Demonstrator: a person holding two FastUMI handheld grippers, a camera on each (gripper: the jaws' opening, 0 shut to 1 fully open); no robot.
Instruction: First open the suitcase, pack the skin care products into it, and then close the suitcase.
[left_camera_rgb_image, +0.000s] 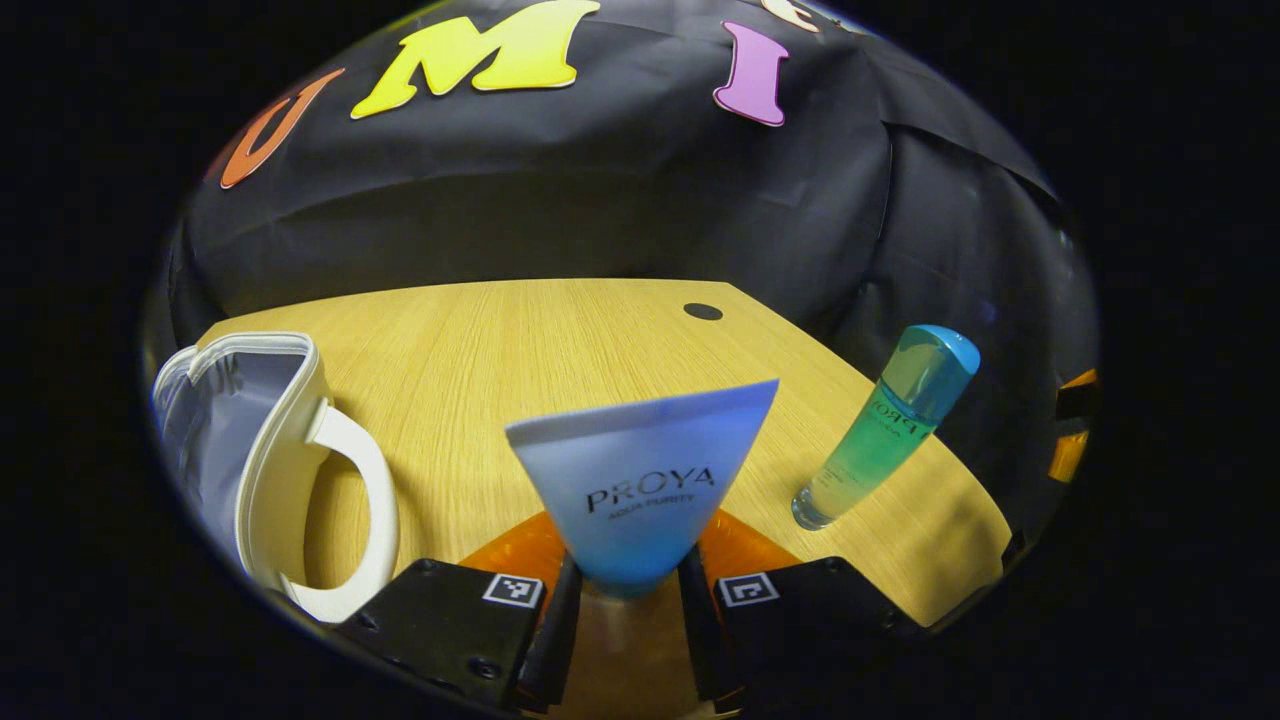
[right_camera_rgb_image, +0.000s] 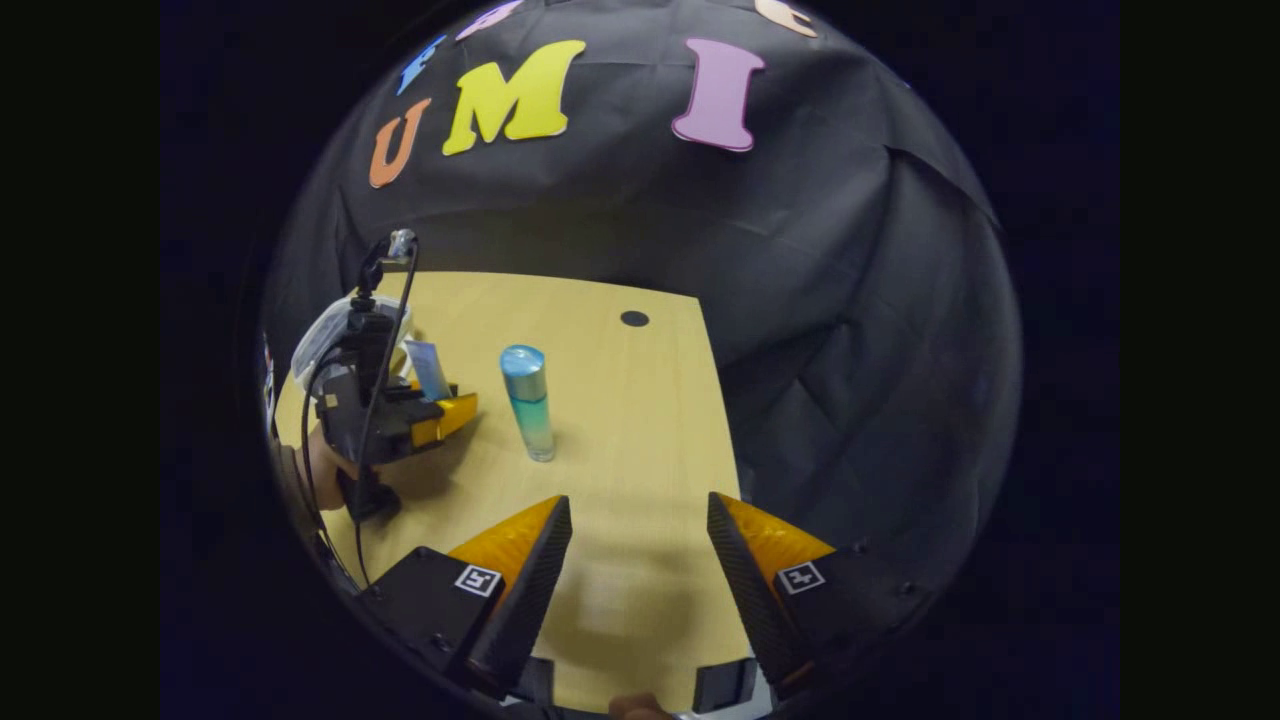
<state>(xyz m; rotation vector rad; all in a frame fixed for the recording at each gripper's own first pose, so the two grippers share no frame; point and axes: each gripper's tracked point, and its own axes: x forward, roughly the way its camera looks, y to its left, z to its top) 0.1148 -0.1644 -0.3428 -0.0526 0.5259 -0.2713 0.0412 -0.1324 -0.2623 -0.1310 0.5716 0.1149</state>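
Suitcase (left_camera_rgb_image: 250, 450) is the target, and it lies to the left of your left gripper (left_camera_rgb_image: 632, 590) in the left gripper view: a white case with a curved handle, standing on the wooden table (left_camera_rgb_image: 520, 340), its lid already open so you see the pale lining inside. Your left gripper holds the blue squeeze tube (left_camera_rgb_image: 640, 480); both fingers press on its narrow lower end, and its wide crimped end points up and away from the jaws. So the long axis of the tube runs along the fingers, and I judge that the coming move is a swing to the left, toward the open mouth of the case.

To the right of the tube the green bottle with a blue cap (left_camera_rgb_image: 885, 430) stands upright on the table, not yet packed. In the right gripper view this bottle (right_camera_rgb_image: 530, 400) is ahead and a little left of your right gripper (right_camera_rgb_image: 638, 560), whose jaws are wide apart and hold nothing. Your right hand is the nearer one for the bottle.
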